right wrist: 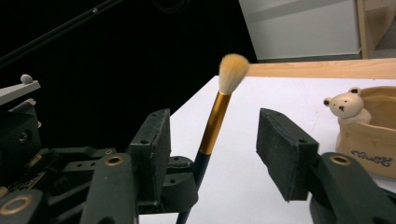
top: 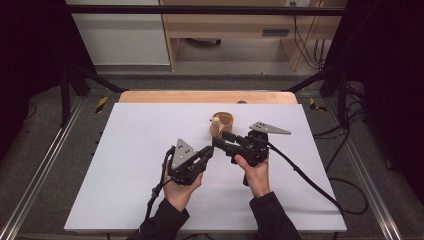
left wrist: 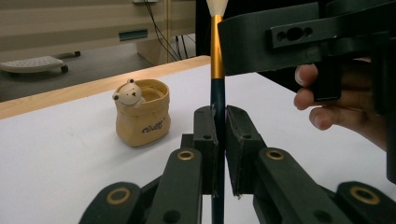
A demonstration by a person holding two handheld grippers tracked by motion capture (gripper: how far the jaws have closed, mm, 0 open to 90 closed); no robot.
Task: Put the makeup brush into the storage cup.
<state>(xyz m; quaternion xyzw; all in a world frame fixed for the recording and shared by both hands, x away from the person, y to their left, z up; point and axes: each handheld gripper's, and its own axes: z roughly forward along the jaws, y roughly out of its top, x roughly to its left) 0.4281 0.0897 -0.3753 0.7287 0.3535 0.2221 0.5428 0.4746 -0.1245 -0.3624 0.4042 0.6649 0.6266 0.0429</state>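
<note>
High view: both hands come in from the near edge of the white tabletop (top: pixel 125 165). The left tongs (top: pixel 209 151) and right tongs (top: pixel 218 142) meet nose to nose just near a small tan pot (top: pixel 221 124), which stands right of centre toward the far side; the brush between them is too small to make out here. Left gripper view: the left tongs (left wrist: pixel 221 135) are clenched on the dark handle of a makeup brush (left wrist: pixel 217 79) — the brush stands upright, gold ferrule above the jaws, pale bristle tip at the top edge. The tan pot (left wrist: pixel 142 112), with a little bear figure (left wrist: pixel 127 93) on its rim, sits to the left and farther off, well apart from the brush. The right-hand fingers (left wrist: pixel 310 95) show at right behind the other gripper's body. Right gripper view: the right tongs (right wrist: pixel 212 140) are released — their pads stand on either side of the brush (right wrist: pixel 215 119), neither pad pressing on it. The brush leans slightly, bristles up. The bear pot (right wrist: pixel 369 128) is at the right edge.
</note>
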